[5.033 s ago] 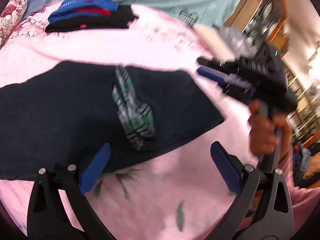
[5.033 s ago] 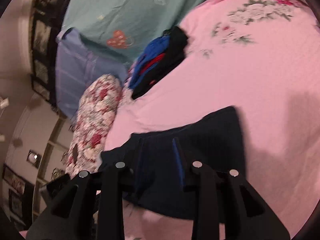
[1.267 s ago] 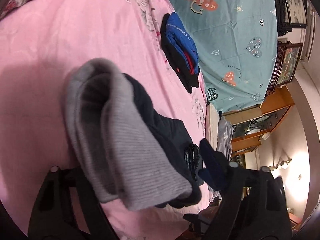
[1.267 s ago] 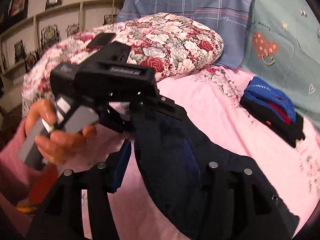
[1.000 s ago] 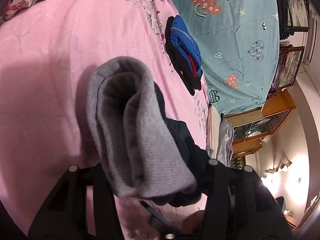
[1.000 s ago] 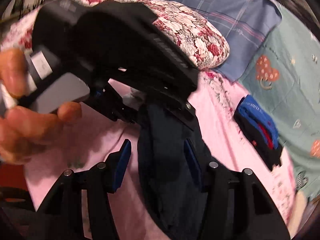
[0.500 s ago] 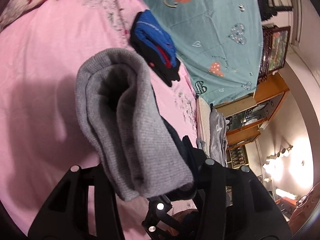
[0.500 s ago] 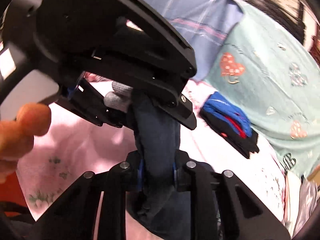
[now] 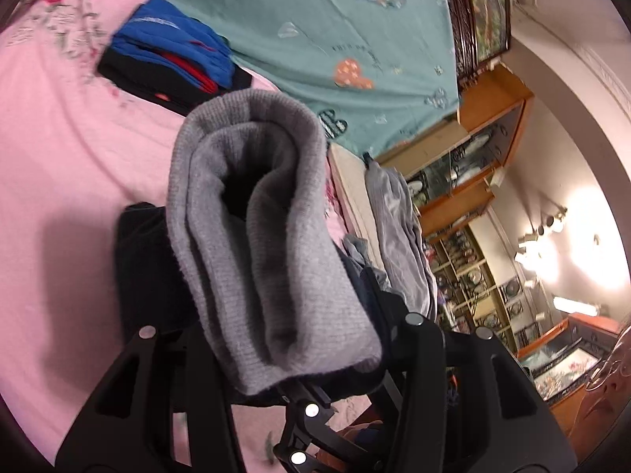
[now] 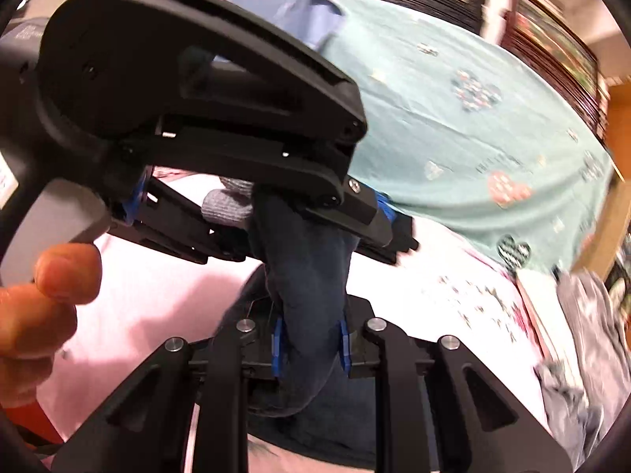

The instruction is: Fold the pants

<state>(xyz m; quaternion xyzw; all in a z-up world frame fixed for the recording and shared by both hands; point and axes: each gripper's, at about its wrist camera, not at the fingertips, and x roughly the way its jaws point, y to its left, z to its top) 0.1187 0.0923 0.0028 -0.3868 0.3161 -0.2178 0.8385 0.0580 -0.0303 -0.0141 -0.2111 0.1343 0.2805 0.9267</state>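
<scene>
The dark navy pants point(image 9: 146, 268) hang bunched above the pink bed, and their grey ribbed cuff point(image 9: 256, 236) fills the middle of the left wrist view. My left gripper point(image 9: 280, 327) is shut on that cuff end. In the right wrist view my right gripper point(image 10: 309, 349) is shut on the navy cloth point(image 10: 311, 268) just below the left gripper point(image 10: 252, 213), which looms close above it. A hand point(image 10: 43, 295) holds the left gripper's grey handle. One of the right gripper's fingers point(image 9: 315, 406) shows under the cuff.
A folded stack of blue, red and black clothes point(image 9: 169, 63) lies on the pink bedspread point(image 9: 59, 157) near the teal heart-print sheet point(image 9: 315, 19). Grey garments point(image 9: 398, 228) hang at the bed's edge. A wooden glass cabinet point(image 9: 473, 157) stands beyond.
The pants, flat on the bed five seconds ago, now hang lifted. My right gripper, open around the navy cloth a second ago, has shut on it. Both views have tilted toward the teal sheet.
</scene>
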